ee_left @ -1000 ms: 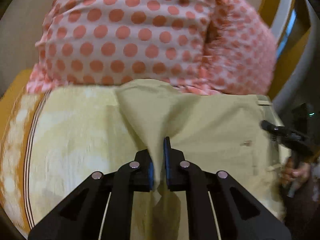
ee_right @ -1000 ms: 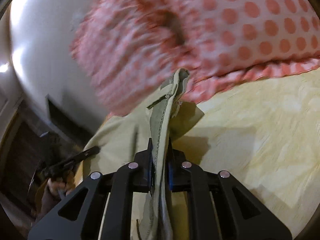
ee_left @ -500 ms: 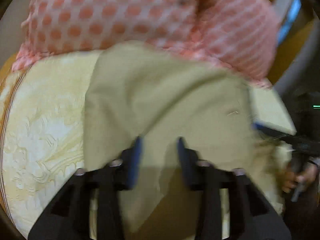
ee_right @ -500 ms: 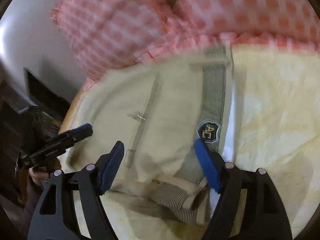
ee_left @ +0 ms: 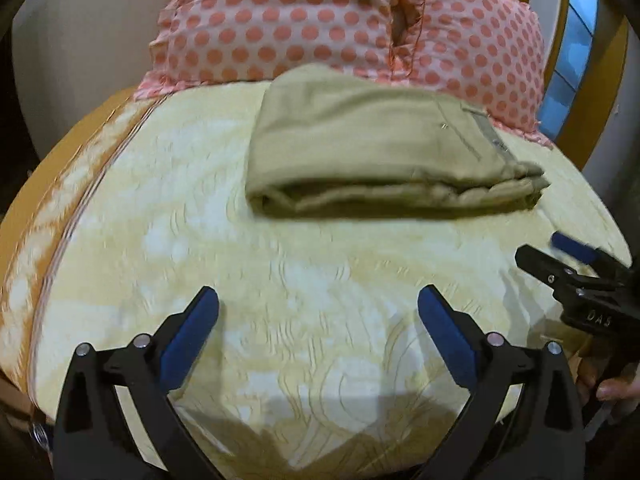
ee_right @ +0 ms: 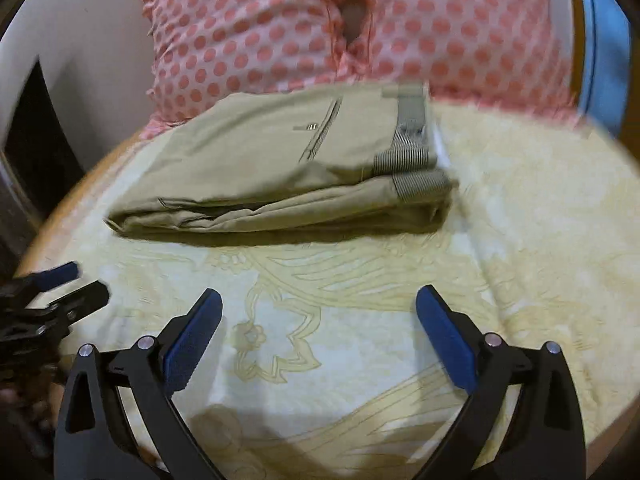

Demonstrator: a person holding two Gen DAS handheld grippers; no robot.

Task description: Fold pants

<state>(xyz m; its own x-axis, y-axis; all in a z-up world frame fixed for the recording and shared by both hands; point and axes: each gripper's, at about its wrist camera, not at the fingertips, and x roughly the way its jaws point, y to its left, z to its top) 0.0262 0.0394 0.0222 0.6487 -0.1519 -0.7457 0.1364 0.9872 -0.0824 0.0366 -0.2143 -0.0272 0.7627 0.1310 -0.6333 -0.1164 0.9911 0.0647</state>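
Note:
The khaki pants (ee_left: 372,148) lie folded in a thick flat stack on the yellow bedspread (ee_left: 280,280), against the pillows. In the right wrist view the pants (ee_right: 280,160) show a pocket seam and striped waistband lining at the right end. My left gripper (ee_left: 318,320) is open and empty, held back from the stack over bare bedspread. My right gripper (ee_right: 318,320) is open and empty too, also short of the pants. Each gripper shows at the edge of the other's view: the right gripper (ee_left: 576,264) and the left gripper (ee_right: 56,292).
Two pink pillows with coral dots (ee_left: 340,24) stand behind the pants, also in the right wrist view (ee_right: 360,28). An orange border (ee_left: 52,216) runs along the bed's left edge. A wooden headboard frame (ee_left: 560,12) stands at the right.
Both grippers let go of the pants, opened wide and drew back toward me. The pants went from being held up to lying folded on the bed.

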